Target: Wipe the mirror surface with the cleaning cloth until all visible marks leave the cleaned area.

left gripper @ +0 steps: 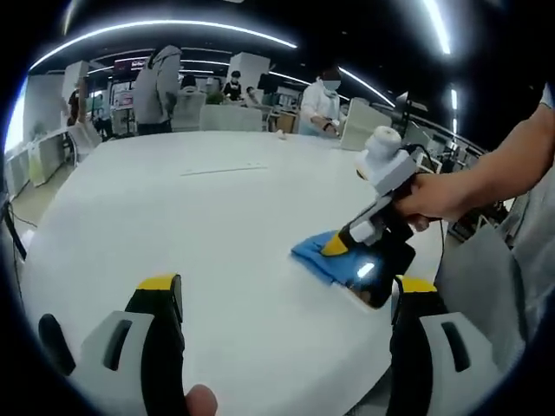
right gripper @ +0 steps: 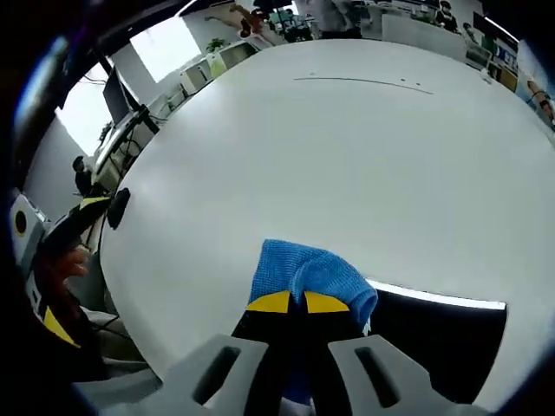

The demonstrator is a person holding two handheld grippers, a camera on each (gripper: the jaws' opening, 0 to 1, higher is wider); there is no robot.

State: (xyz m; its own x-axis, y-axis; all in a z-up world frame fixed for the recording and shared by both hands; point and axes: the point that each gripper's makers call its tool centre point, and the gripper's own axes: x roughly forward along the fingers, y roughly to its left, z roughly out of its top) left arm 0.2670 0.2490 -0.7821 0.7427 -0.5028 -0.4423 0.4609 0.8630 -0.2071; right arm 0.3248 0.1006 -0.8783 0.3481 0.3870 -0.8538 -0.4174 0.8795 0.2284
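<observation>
A blue cleaning cloth (right gripper: pixel 303 270) is pinched between my right gripper's (right gripper: pixel 297 302) yellow-tipped jaws and pressed down at the edge of a dark flat mirror (right gripper: pixel 442 334) that lies on the white table. From the left gripper view, the same cloth (left gripper: pixel 319 256) and the mirror (left gripper: pixel 378 276) sit at the table's right edge, with the right gripper (left gripper: pixel 336 246) held by a hand on top of them. My left gripper (left gripper: pixel 286 286) hovers over the table with its jaws wide apart and nothing between them.
The big white round table (left gripper: pixel 173 217) carries a thin strip (left gripper: pixel 223 169) far off. Several people and chairs stand beyond its far edge. In the right gripper view the left gripper (right gripper: pixel 65 234) shows at the table's left rim.
</observation>
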